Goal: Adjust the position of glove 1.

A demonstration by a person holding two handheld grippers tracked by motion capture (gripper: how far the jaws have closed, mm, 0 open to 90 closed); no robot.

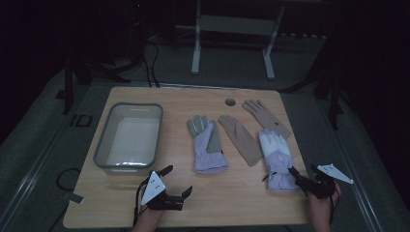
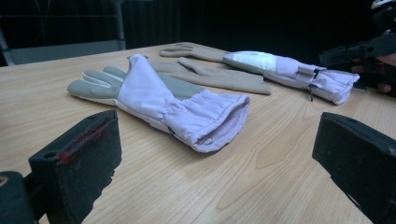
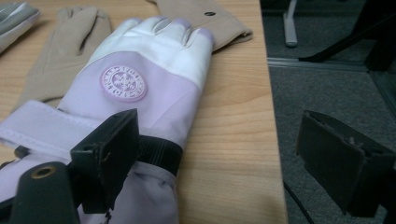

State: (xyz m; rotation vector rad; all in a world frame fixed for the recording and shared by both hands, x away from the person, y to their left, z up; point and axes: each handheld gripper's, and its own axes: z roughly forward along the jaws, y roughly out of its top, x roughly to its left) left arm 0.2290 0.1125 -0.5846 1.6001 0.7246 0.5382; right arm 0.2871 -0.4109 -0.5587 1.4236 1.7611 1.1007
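My right gripper (image 1: 300, 180) gapes at the lilac glove's (image 1: 277, 157) cuff, two tan gloves (image 1: 244, 139) beyond; my left gripper (image 1: 178, 181) hangs open beside the tub (image 1: 104, 147).

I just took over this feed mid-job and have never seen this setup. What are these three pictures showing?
A person holds a black two-jaw gripper in each hand at a light wooden table. The high view looks down on it; the other two views ride on the grippers.

The left gripper and right gripper are both open and hold nothing.

On the table lie a clear plastic bin, a lilac-and-grey padded glove, two tan fabric gloves, and a lilac-and-white padded glove, whose cuff the right gripper reaches.
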